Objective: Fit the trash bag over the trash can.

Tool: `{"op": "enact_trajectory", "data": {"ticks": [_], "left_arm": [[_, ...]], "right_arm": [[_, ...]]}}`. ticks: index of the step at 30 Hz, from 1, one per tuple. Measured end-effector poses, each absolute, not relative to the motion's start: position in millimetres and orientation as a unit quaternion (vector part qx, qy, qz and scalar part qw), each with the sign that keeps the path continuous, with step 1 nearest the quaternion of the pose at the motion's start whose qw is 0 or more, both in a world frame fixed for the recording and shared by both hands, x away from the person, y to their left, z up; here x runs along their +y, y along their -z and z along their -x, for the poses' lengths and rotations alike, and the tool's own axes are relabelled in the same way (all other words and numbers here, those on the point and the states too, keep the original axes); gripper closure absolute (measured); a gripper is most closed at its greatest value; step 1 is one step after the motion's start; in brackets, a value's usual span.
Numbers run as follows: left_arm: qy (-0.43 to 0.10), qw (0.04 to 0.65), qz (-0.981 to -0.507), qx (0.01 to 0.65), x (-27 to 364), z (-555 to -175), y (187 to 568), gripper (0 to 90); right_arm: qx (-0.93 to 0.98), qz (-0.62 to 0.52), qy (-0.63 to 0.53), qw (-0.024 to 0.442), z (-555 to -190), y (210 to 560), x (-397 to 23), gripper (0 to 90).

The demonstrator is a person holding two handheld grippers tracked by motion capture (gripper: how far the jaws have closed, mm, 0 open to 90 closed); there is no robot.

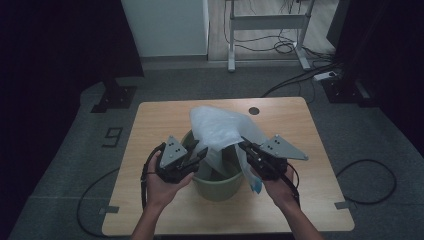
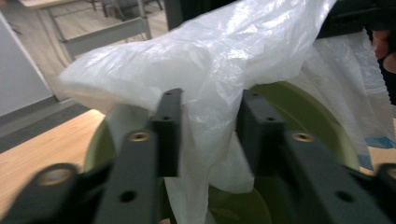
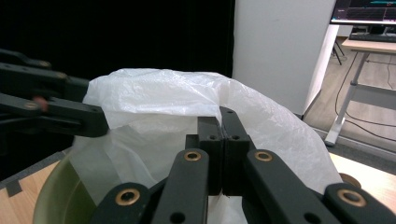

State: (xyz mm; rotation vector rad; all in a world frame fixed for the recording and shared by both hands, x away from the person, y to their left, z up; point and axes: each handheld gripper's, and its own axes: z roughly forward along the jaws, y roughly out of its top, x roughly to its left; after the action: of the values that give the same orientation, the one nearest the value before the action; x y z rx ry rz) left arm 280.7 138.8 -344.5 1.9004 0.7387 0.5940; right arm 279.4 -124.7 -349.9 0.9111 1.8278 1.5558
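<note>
A: Starting at the fingers, what is the right gripper [image 3: 220, 140] doing?

B: Its two black pads are pressed flat together with a fold of the thin white plastic bag [image 1: 220, 127] pinched between them. In the right gripper view the bag billows up behind the closed pads.

A: And the left gripper [image 2: 210, 133]?

B: Its jaws stand partly apart, a moderate gap. A hanging fold of the bag passes down between them; the film lies close against the inner faces, but I cannot tell whether the pads press on it.

A: How are the hands posed?

B: In the high view both forearms come in from the bottom edge. The left hand [image 1: 162, 182] cups its gripper from below, angled up and inward to the right. The right hand [image 1: 277, 185] mirrors it, angled inward to the left. Both tips meet the bag above the bin.

A: Where is the bag?

B: It rises out of a green bin [image 1: 220, 185], its lower part hanging inside the bin's mouth, its top puffed up and leaning away from the person. The bin stands on a light wooden table [image 1: 150, 130], near its front middle.
</note>
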Motion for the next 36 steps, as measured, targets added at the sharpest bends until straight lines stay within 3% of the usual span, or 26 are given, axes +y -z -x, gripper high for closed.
{"op": "enact_trajectory", "data": {"ticks": [5,12,13,16,19,36], "left_arm": [[-0.227,0.48,-0.797,0.288,134.1,-283.2,348.0,88.4],[-0.225,0.48,-0.796,0.292,134.3,-284.1,355.2,90.0],[-0.226,0.481,-0.793,0.298,136.6,-285.0,356.2,90.0],[-0.226,0.483,-0.785,0.315,142.9,-288.7,358.6,90.0],[-0.221,0.482,-0.78,0.332,150.5,-294.3,362.3,90.0],[-0.219,0.486,-0.771,0.348,160.2,-294.7,365.1,90.0]], "right_arm": [[0.681,-0.334,-0.593,0.271,-278.1,346.1,-122.6,88.4],[0.682,-0.328,-0.597,0.267,-278.2,347.1,-120.9,85.2],[0.682,-0.329,-0.596,0.266,-278.4,348.1,-121.0,80.1],[0.678,-0.349,-0.587,0.273,-273.2,353.0,-119.0,50.4],[0.674,-0.363,-0.585,0.266,-257.4,366.2,-119.5,35.8],[0.672,-0.374,-0.578,0.274,-207.5,417.4,-159.4,29.3]]}}
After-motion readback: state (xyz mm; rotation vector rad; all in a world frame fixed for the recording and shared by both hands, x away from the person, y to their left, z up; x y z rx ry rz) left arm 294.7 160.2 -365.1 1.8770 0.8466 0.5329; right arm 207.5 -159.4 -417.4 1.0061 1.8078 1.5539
